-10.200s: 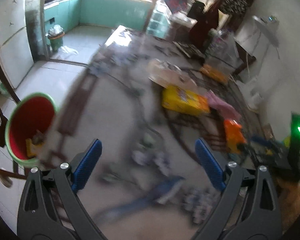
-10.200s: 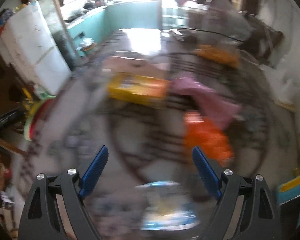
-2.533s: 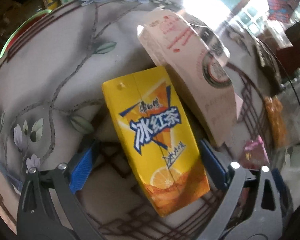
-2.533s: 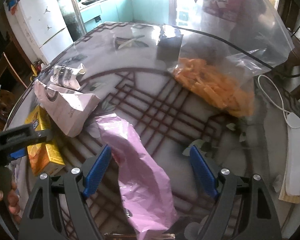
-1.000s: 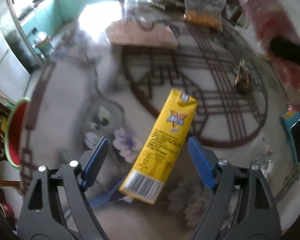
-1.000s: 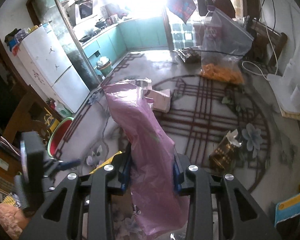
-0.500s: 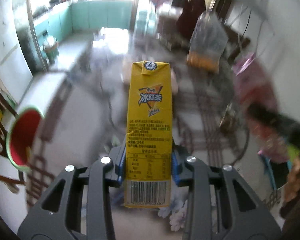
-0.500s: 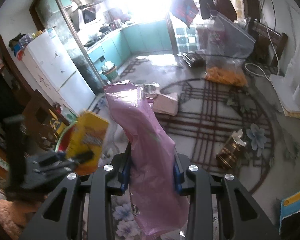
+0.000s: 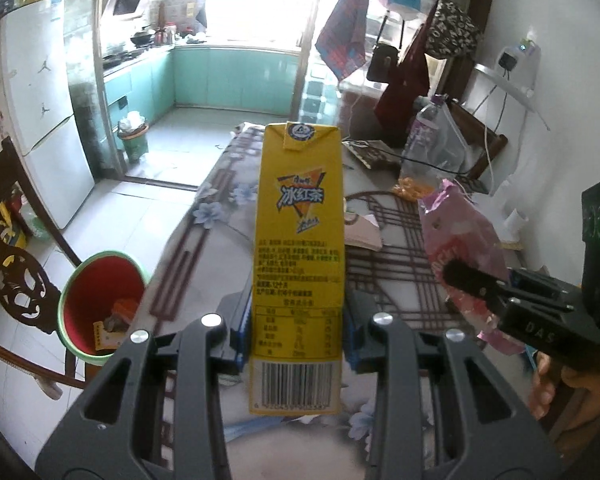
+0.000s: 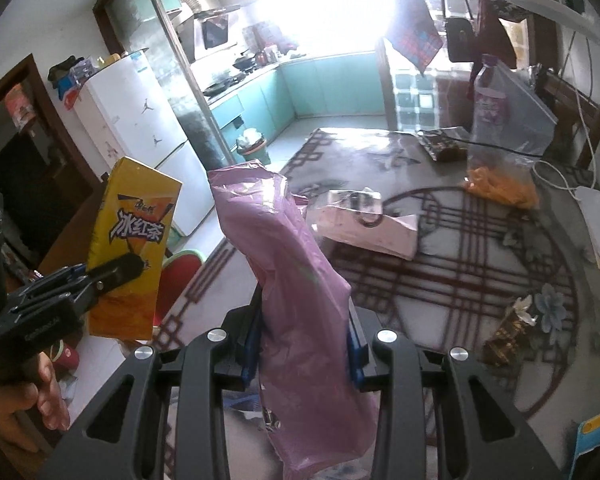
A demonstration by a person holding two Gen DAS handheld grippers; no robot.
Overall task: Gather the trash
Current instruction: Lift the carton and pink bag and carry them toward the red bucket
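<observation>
- The left gripper (image 9: pixel 298 332) has its jaws closed on a tall yellow drink carton (image 9: pixel 299 236). The carton stands straight up in the air, above the near edge of the table.
- The right gripper (image 10: pixel 304 334) has its jaws closed on a floppy pink plastic bag (image 10: pixel 296 280). The bag is also up in the air, off the table.
- So two bits of trash are picked up, but I think neither one is in the bin yet.
- The round red bin with a green rim (image 9: pixel 100 300) sits on the floor, low down on the left, just beside the table edge. It has a few scraps in it.
- More trash is left on the patterned table (image 10: pixel 480 280). A flat pale pink paper box (image 10: pixel 366 228) lies in the far middle. A small crumpled brown and gold wrapper (image 10: pixel 512 328) lies on the right.
- A clear plastic bag with orange bits inside (image 10: pixel 504 152) stands at the far right. I cannot tell if it is trash.
- To reach the bin, the carton likely has to go left and down, past the table edge.
- A dark wooden chair (image 9: pixel 16 276) stands near the bin on the left, so the room there is tight.
- The two grippers are near each other, so they could bump if both go to the bin together.
</observation>
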